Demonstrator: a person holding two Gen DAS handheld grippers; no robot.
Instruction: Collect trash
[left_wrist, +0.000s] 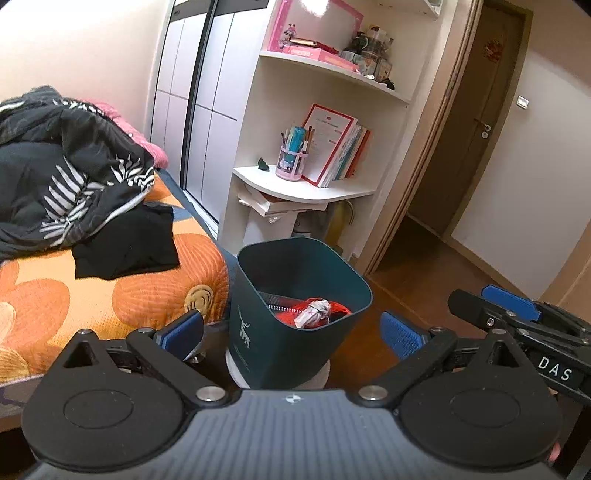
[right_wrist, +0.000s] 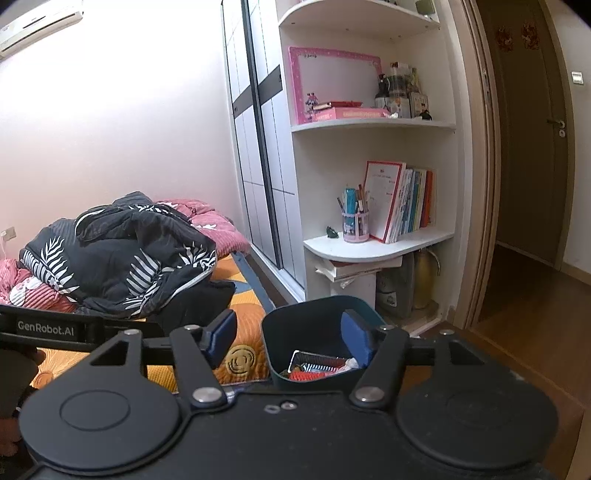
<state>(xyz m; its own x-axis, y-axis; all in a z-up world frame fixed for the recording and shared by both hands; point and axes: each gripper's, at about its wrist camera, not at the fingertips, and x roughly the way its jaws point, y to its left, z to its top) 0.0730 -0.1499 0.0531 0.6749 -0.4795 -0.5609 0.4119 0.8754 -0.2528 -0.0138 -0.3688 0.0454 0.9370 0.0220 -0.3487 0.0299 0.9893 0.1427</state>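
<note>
- Nearest, my left gripper (left_wrist: 291, 330) stands wide and empty, its blue pads flanking the teal bin (left_wrist: 295, 317) without touching it.
- My right gripper (right_wrist: 290, 341) is likewise wide, holding nothing, above the bin's rim.
- Trash: red wrapper (left_wrist: 314, 314) and crumpled paper lie inside, beside the bed (left_wrist: 110, 291).
- Advice: clear both grippers upward before moving on.
- Legible: "GenRobot.AI", "DAS".

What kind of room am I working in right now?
Most likely a bedroom: a bed piled with bedding, a sliding-door wardrobe, and a corner shelf holding books.
</note>
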